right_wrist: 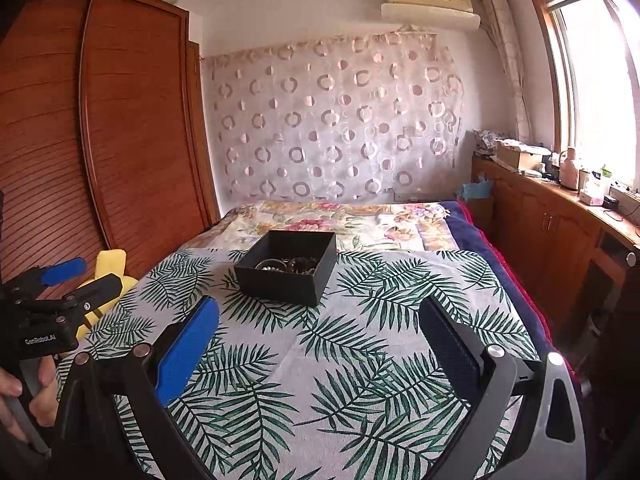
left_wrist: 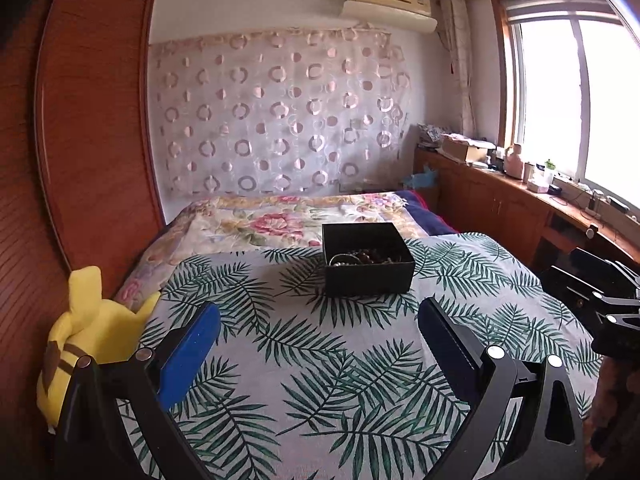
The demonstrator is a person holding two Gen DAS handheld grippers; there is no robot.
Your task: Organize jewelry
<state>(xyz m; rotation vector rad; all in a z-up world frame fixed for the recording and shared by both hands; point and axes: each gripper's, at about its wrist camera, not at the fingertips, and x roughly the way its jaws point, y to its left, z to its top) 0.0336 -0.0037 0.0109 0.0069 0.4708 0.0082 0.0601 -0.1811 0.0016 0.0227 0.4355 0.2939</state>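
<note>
Nearby, yellow plush toy [left_wrist: 86,320] beside leaf-print cloth [left_wrist: 320,360]

One label reads — "GenRobot.AI", white on the left claw [right_wrist: 80,276] body.

Both grippers [left_wrist: 319,316] [right_wrist: 319,316] wide apart, empty

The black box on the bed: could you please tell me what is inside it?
Inside the black box lies a tangle of jewelry: dark beads and a silvery ring-shaped piece. The near wall hides the box's floor and whatever lies lower, so the number of pieces cannot be told.
</note>
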